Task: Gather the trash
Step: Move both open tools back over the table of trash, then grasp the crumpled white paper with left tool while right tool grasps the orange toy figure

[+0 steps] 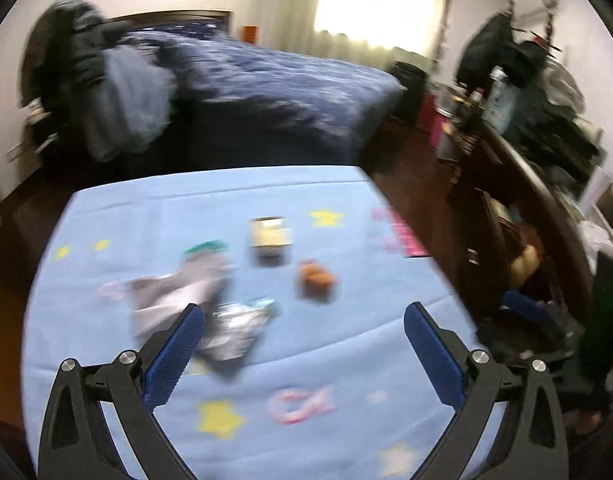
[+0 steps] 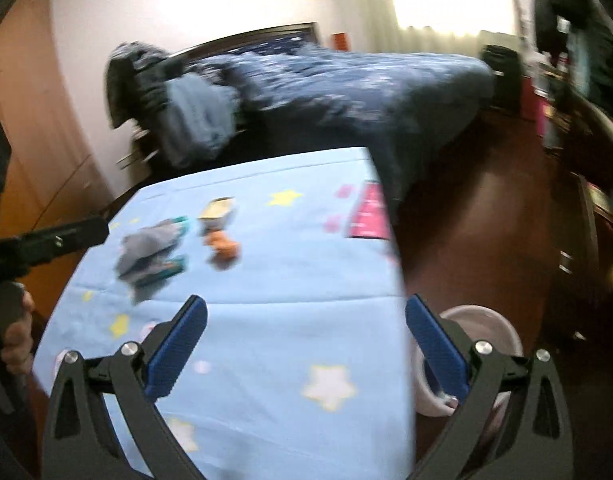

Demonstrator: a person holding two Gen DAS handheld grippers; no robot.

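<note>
I have both grippers raised over the counter (image 1: 106,220), which is covered by a light blue cloth printed with yellow stars. Both views are smeared by motion, so small details are hard to read.

The left gripper (image 1: 304,320) has its jaws spread wide with nothing between them; only cloth shows in the gap. The right gripper (image 2: 306,316) also has its jaws spread wide and empty.

I take the small box (image 1: 269,236) near the middle of the counter as my landmark. Just in front of the box and slightly to its right lies an orange-brown crumpled lump (image 1: 316,280), apart from it in the left view. To the left of the box, nearer to me, sits a grey crumpled wrapper (image 1: 178,292) with a green patch at its far end. A silvery packet with teal print (image 1: 238,328) lies in front of the wrapper, touching or overlapping it; I cannot tell which. This packet is just past the tip of my left gripper's left finger in the picture. Far right of the box, at the counter's edge, lies a pink flat sheet (image 1: 402,236).

From the right wrist view, a pale round bin (image 2: 490,332) stands on the dark floor just beside the counter's near right corner, partly hidden behind my right finger. At that view's left edge a hand (image 2: 16,344) grips the other gripper's handle.

Beyond the counter, well behind the box, stands a bed (image 1: 286,80) with a dark blue quilt.
</note>
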